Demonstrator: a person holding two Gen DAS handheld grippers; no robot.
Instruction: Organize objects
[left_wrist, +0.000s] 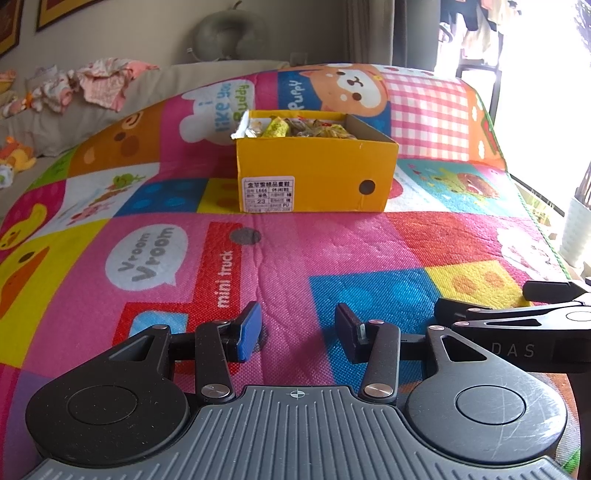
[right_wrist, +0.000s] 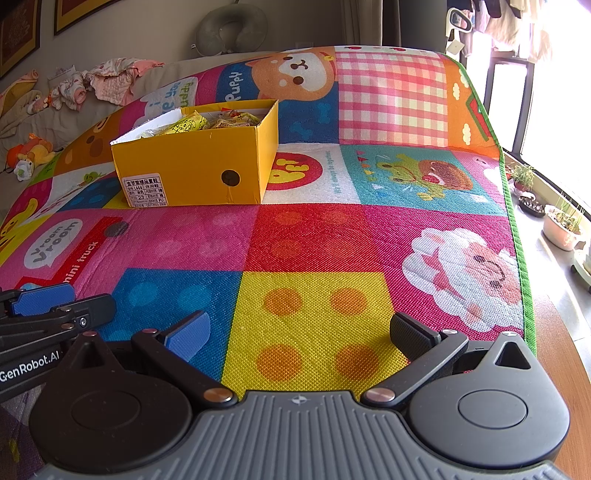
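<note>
Yellow cardboard, a shoebox (left_wrist: 314, 173) with a white size label on its near end, stands on the patchwork play mat (left_wrist: 332, 251) and is already heaped with crinkly snack packets (left_wrist: 299, 129). No loose packet shows on the mat between the box and either tool, so the sorting looks close to finished, or the remaining items lie out of view.

From the left wrist view the box sits straight ahead of the left gripper (left_wrist: 297, 332) and well apart from it, its long axis running away from the fingers towards the far edge of the mat. That gripper's jaws stand partly open, a moderate gap with only the mat's pink weave between the blue pads (left_wrist: 251, 330); it holds nothing.

Moving right, the right gripper (right_wrist: 299, 338) hangs just beside the left one, over a yellow square of the mat. Its jaws are spread wide and empty. From its camera the box lies ahead and off to the left, so I judge the left hand the better lined up for any reach to the box.
</note>
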